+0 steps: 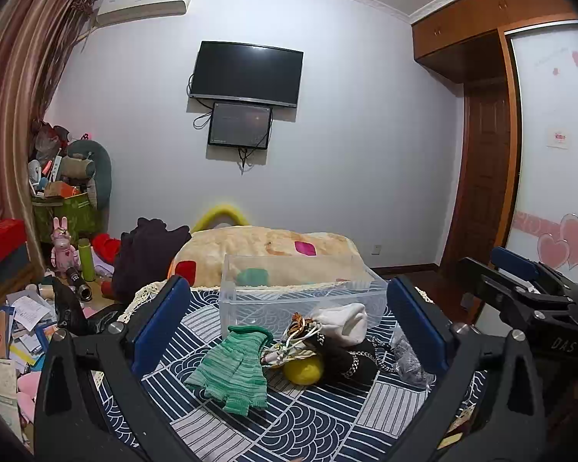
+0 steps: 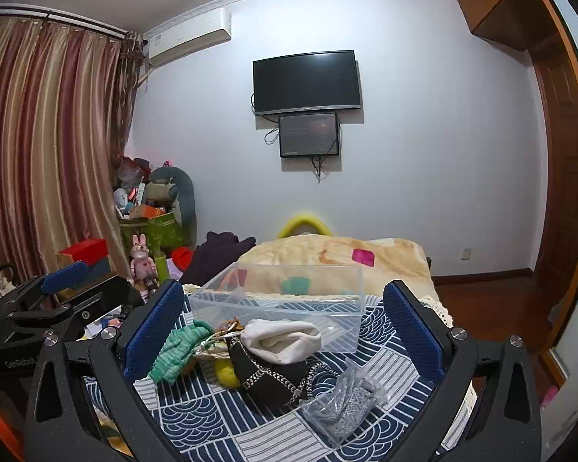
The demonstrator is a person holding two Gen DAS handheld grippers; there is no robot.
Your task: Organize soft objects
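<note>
A pile of soft things lies on the blue patterned cloth (image 1: 308, 423): a green knitted glove (image 1: 235, 369), a white pouch (image 1: 346, 321), a yellow ball (image 1: 304, 371), a black patterned bag (image 1: 350, 362) and a grey item in clear plastic (image 2: 343, 404). A clear plastic bin (image 1: 300, 288) stands empty just behind the pile. My left gripper (image 1: 289, 331) is open, its jaws either side of the pile. My right gripper (image 2: 285, 331) is open and empty, above the same pile (image 2: 273, 350) and bin (image 2: 289, 296).
A blanket-covered bed (image 1: 266, 250) lies behind the bin. Dark clothing (image 1: 146, 254) is heaped at its left. Papers, boxes and toys (image 1: 27, 308) clutter the left side. Wooden floor (image 2: 481, 308) and wardrobe (image 1: 481, 77) are at the right.
</note>
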